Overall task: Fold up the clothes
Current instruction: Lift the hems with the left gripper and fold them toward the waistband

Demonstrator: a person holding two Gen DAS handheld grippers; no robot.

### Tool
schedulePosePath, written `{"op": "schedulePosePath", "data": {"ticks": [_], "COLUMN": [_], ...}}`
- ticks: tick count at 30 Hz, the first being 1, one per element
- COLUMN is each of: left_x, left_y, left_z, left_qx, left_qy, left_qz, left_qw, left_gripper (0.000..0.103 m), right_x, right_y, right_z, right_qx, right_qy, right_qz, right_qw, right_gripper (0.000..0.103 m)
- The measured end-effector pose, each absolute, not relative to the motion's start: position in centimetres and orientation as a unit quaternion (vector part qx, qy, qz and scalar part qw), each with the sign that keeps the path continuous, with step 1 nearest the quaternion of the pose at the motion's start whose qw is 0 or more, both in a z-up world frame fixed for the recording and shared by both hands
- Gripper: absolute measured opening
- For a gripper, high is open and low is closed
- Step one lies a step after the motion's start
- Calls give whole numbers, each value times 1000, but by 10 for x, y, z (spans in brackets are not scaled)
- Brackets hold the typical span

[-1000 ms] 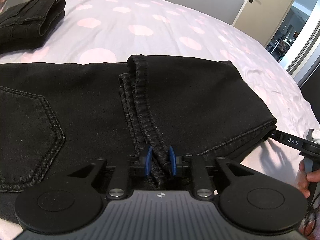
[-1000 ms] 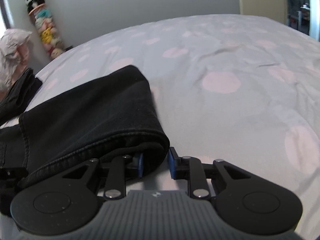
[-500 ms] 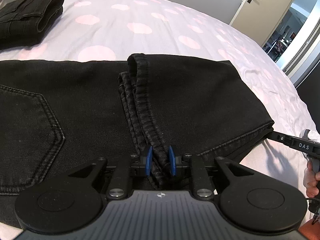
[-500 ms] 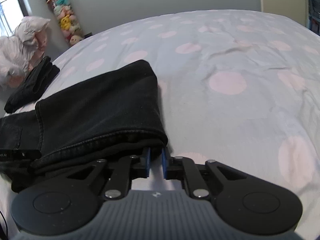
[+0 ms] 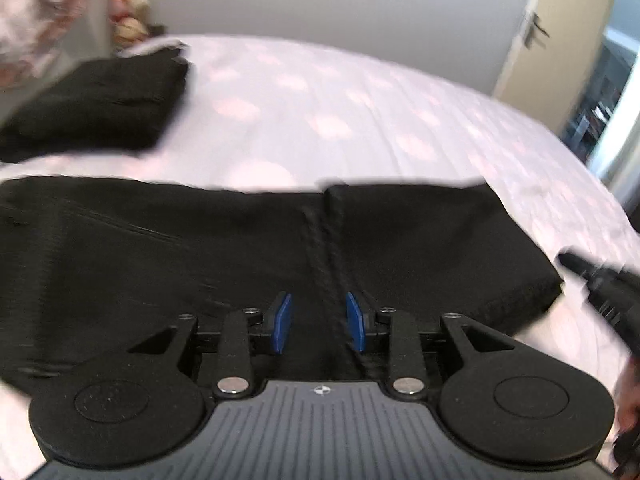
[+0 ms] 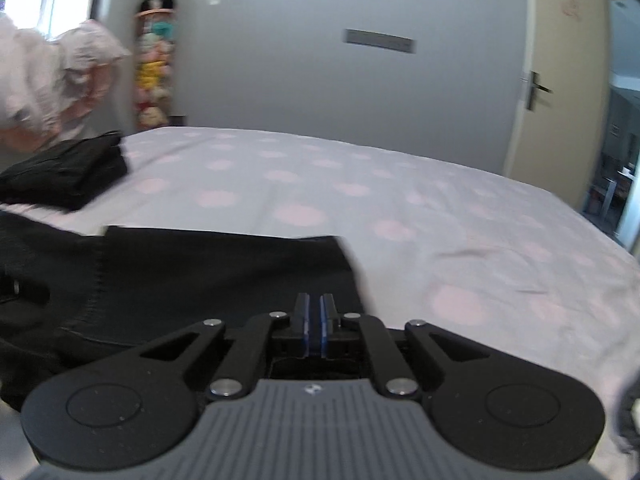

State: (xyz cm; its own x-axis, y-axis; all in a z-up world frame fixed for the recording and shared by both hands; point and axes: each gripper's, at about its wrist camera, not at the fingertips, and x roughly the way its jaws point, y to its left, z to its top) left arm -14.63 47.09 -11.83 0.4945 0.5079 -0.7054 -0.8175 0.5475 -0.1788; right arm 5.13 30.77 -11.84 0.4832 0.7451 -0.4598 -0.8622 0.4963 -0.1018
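Straight ahead of the left tongs (image 5: 318, 322), in the left wrist view, the black jeans (image 5: 200, 256) lie spread across the bed (image 5: 360, 120), and the picture is smeared with motion. Those blue pads (image 5: 282, 322) have just been opening and now stand apart, with the thick stitched hem of the folded-over leg running down between them; neither pad presses on it, so nothing is gripped. The folded leg panel stretches off to the right of the tongs, its corner ending near the tip of the right tongs (image 5: 592, 276), which pokes in from the right edge. Up and to the left, well apart from the jeans, sits a folded dark pile (image 5: 96, 108) on the polka-dot sheet. A pale door (image 5: 532, 36) stands far right.

Over to the right wrist view: the right tongs (image 6: 314, 330) have just been closing, and the blue pads (image 6: 305, 330) are nearly together with only a sliver of gap. Nothing shows between them, though dark cloth lies directly beneath and behind. The jeans (image 6: 180, 280) spread left of the tongs, their right edge ending just beyond the tips. Bare spotted bed (image 6: 440, 220) fills the right side. The folded pile (image 6: 68, 176) rests far left, with a column of soft toys (image 6: 154, 72) against the wall behind it.
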Motion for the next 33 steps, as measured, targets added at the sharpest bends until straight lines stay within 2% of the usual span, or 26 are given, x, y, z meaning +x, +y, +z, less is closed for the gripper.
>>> {"op": "schedulePosePath", "data": {"ticks": [4,6,7,8,9,11,18,21,27,33], "left_x": [-190,-211,-221,-232,-243,-267,-342,-365,-386,-390], "left_y": [483,488,490,492,494,497,500,497,501,521], "left_z": [-105,-100,-97,-95,-94,-94,-110,-116,-139,-165], "left_qx": [-292,-312,-321,-330,-338,-359,-478,-512,-579,-626], "left_qy": [281,268,261,255,249,232,137,95,60,51], "left_qz": [476,506,520,534,549,581,647,659,658,641], "left_qw": [781,758,747,736,723,693,578,542,477,441], "left_gripper": [35,35,36,39,49,56,56,62,65,67], "right_x": [14,-2,-8,-13,-14,-13,-12,-19,-42,-50], "right_y": [331,335,337,340,340,342,337,336,333,334], "right_z": [-127,-133,-136,-139,-140,-143,-142,-139,-139,-142], "right_qx": [-175,-203,-220,-234,-238,-245,-272,-281,-315,-336], "right_qy": [176,139,123,110,108,109,114,99,55,49], "right_qz": [497,498,498,496,492,484,454,455,470,475], "right_qw": [832,831,830,829,830,833,841,839,823,812], "right_gripper": [8,10,14,18,21,23,28,35,39,40]}}
